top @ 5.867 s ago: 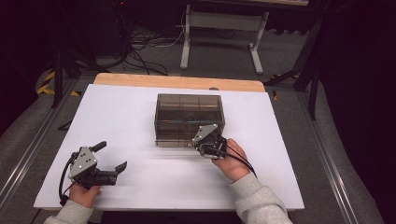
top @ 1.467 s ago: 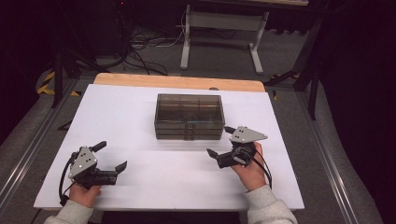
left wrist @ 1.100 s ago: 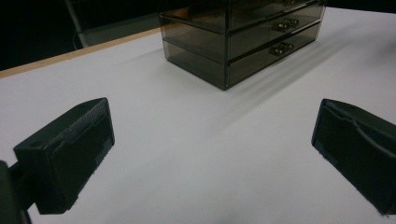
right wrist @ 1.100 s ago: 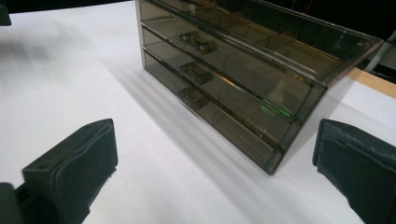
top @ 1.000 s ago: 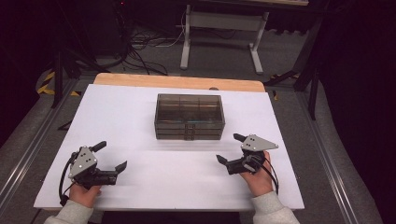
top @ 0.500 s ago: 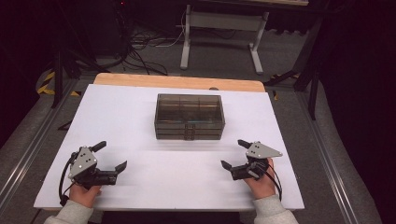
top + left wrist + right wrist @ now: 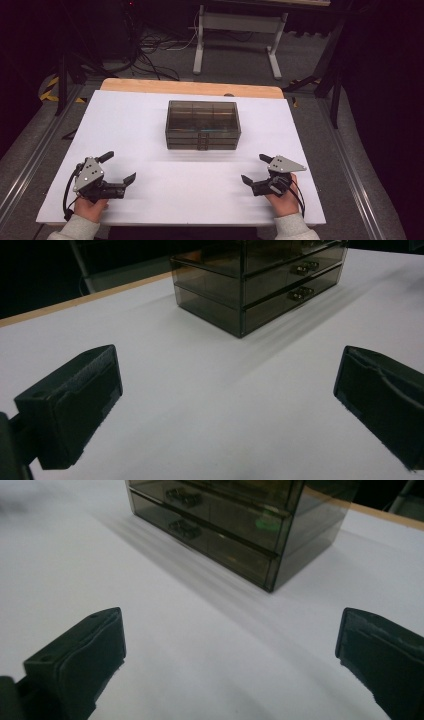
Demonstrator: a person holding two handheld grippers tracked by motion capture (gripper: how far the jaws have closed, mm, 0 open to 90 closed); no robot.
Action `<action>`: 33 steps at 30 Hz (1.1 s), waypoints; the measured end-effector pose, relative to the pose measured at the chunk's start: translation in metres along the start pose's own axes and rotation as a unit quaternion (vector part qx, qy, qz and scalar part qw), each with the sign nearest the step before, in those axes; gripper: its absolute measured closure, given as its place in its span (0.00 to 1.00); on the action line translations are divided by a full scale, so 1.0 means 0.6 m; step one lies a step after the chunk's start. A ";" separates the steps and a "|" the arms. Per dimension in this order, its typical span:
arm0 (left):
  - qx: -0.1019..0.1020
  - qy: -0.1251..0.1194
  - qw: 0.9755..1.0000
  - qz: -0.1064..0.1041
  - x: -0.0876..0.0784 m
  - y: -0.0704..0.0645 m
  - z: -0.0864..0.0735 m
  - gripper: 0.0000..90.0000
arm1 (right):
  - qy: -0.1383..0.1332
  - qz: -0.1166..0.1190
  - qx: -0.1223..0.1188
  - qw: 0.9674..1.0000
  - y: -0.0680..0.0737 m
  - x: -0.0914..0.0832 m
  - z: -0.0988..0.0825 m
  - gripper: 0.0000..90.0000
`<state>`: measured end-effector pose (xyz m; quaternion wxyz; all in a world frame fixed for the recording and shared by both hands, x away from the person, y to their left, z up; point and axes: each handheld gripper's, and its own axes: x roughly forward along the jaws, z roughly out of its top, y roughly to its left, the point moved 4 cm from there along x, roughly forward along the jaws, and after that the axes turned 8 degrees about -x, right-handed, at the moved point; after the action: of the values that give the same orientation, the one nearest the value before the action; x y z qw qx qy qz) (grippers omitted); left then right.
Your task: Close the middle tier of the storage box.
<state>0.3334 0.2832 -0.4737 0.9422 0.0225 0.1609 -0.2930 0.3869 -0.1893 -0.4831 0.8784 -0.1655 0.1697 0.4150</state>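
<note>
Both tongs sit low at the near edge of the counter [image 7: 125, 125], holding nothing. Left tongs [image 7: 120, 167] gape wide, the drawer box [image 7: 202, 125] ahead of them and off to their right, well apart. Right tongs [image 7: 256, 170] are spread wide too, with the box ahead and to their left. Both drawers look shut, so this seems a resting pose between steps. Any next move calls for a forward reach to a small drawer handle [image 7: 184, 528] and a narrow pinch.
</note>
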 end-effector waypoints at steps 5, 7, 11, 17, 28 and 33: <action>0.006 -0.001 1.000 -0.002 0.000 -0.001 0.000 0.00 | -0.002 0.005 0.012 1.000 0.000 -0.006 -0.007 0.01; 0.007 0.001 1.000 0.000 0.000 -0.003 0.000 0.00 | -0.004 0.000 0.008 1.000 0.001 -0.005 -0.005 0.01; 0.004 0.000 1.000 0.001 0.001 -0.002 0.000 0.00 | -0.006 -0.001 0.008 1.000 0.001 -0.003 -0.004 0.01; 0.002 -0.001 1.000 0.002 0.001 -0.002 0.000 0.00 | -0.011 -0.001 0.012 1.000 0.000 -0.004 -0.004 0.01; 0.001 0.000 1.000 0.000 0.001 -0.001 0.000 0.00 | -0.008 0.001 0.010 1.000 0.001 -0.002 -0.004 0.01; 0.000 0.003 1.000 0.001 0.001 -0.001 0.000 0.00 | -0.016 0.005 0.020 1.000 0.001 -0.003 -0.002 0.01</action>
<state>0.3333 0.2822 -0.4740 0.9421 0.0231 0.1635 -0.2920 0.3848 -0.1907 -0.4834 0.8819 -0.1406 0.1643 0.4190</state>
